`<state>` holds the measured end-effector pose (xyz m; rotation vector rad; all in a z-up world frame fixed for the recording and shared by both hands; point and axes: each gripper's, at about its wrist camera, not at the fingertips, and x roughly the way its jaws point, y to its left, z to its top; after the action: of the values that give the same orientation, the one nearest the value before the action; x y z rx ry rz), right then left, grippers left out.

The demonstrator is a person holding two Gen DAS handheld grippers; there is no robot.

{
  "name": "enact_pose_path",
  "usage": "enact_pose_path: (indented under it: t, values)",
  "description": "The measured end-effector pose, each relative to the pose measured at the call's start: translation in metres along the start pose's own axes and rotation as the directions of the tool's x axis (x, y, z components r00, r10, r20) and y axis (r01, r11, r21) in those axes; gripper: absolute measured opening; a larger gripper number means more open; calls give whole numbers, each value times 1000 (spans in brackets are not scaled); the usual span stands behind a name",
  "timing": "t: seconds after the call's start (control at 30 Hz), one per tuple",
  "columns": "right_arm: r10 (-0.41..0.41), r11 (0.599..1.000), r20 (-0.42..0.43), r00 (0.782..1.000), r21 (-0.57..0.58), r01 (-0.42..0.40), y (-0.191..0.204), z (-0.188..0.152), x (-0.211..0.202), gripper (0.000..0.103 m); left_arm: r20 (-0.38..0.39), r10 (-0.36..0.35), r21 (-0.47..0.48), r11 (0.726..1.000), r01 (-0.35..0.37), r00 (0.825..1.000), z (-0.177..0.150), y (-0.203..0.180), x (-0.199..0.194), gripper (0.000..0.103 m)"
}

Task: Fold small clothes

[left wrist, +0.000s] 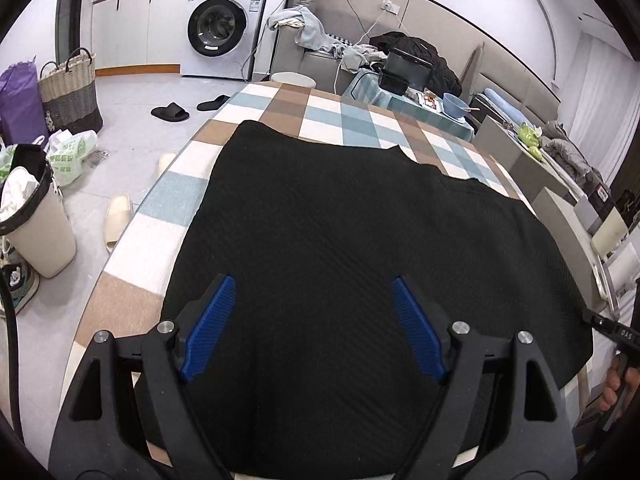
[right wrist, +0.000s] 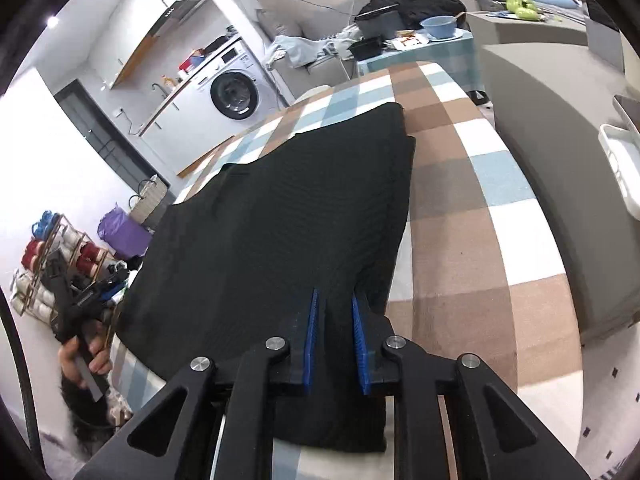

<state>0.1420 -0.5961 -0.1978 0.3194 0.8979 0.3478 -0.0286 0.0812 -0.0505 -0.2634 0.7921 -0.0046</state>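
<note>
Cloth [left wrist: 360,240], black, covers our checked table [left wrist: 168,196]; left gripper [left wrist: 312,320] hangs released, right gripper [right wrist: 334,312] pinches its edge; bowl [left wrist: 456,104] beyond.

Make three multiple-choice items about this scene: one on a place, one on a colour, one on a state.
1. Where does the black garment lie?
A. on the checked tablecloth
B. in the wicker basket
C. on the floor

2. What colour are the pads of the left tool?
A. red
B. blue
C. white

3. How does the right tool stand?
A. wide open above a bowl
B. nearly closed over the garment's edge
C. out of view

Answers: 1 A, the cloth shows around the garment's edges; 2 B, both pads are blue; 3 B, only a narrow gap with fabric in it separates the pads.
</note>
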Motion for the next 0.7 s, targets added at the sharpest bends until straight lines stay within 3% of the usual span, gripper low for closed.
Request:
enact_pose_path:
  t: [0.17, 0.7]
  values:
    - [-20, 999, -43, 999, 24, 21, -2, -12, 3, 24, -16, 2, -11, 1000, -2, 1000, -6, 1, -4, 79]
    - [-9, 995, -22, 1000, 101, 11, -12, -14, 4, 26, -27, 6, -18, 1000, -7, 1000, -1, 4, 5, 79]
